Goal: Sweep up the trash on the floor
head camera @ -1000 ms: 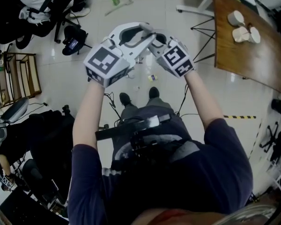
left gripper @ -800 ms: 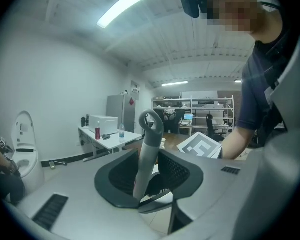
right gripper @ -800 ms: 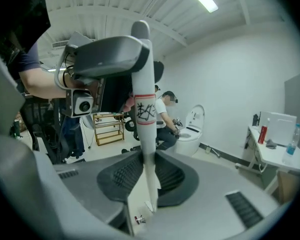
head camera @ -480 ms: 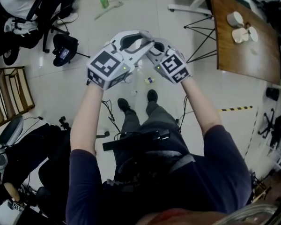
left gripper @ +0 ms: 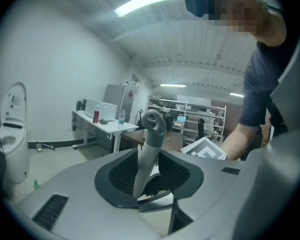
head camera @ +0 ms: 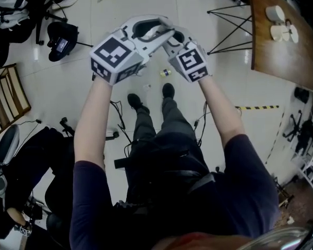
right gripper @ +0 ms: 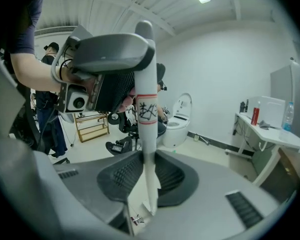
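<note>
Gripping a grey loop-ended handle point(left gripper: 152, 129) between part-closed jaws, the left gripper point(left gripper: 152, 164) sits upper-middle in the head view beside the right gripper point(right gripper: 149, 174), clamped on a white red-banded handle point(right gripper: 145, 99), while small yellow trash point(head camera: 166, 72) lies on the floor point(head camera: 68, 92) just above the shoes point(head camera: 168, 90).

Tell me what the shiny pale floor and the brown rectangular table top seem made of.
Pale floor: probably glazed tile, glossy; it mirrors lights and shows faint joints. Brown table top: wood or wood-look laminate, satin; streaky grain.
</note>
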A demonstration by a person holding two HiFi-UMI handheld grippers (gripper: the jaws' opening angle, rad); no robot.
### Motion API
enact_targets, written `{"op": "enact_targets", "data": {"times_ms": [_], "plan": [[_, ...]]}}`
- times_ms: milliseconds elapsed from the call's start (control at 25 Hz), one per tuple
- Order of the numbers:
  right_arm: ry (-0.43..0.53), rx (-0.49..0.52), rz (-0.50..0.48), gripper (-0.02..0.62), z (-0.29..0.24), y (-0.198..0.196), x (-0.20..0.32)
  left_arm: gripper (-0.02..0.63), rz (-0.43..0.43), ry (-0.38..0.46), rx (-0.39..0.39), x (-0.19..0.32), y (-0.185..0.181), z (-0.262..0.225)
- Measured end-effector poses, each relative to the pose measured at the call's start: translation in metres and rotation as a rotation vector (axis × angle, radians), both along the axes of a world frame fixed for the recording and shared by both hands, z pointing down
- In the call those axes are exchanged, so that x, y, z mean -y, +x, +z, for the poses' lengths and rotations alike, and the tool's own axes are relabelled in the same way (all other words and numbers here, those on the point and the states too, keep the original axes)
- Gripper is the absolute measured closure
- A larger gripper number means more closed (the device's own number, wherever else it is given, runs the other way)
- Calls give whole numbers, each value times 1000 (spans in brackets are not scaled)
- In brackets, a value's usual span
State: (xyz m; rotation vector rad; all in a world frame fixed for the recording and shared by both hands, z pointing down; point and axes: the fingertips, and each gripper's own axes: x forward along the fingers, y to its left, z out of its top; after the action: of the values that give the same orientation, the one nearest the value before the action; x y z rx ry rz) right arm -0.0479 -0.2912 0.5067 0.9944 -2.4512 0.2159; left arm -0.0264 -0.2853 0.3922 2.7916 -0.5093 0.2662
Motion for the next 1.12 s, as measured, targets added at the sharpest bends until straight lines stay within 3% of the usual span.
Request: {"op": "enact_targets", "data": {"times_ms": [120,280,400,680,880,1000,1120], "plan": [[-10,-34,14,502,25,0,-5,485,-3,-38,20,-2,-2,25],[-49,-80,-36,501,61,-3,-24,489,-8,-75,78,-15,-7,62],[-52,-83,-57,500,68,-5,-28,492,-32,-86,63,-15,-13,68],[-7,-73,-12,500,45,-3,-11,494,-20,-13,75,-4,-6,45],[26,-106,24,500,52,-1,-3,492,10,14,125,-4,-3,52],[4,-128,24,500,72,-3,-6,488,13,-23,139,-11,-6,73],[-14,-133,28,502,79,-3,-11,480,-22,-95,79,-16,-12,82]]}}
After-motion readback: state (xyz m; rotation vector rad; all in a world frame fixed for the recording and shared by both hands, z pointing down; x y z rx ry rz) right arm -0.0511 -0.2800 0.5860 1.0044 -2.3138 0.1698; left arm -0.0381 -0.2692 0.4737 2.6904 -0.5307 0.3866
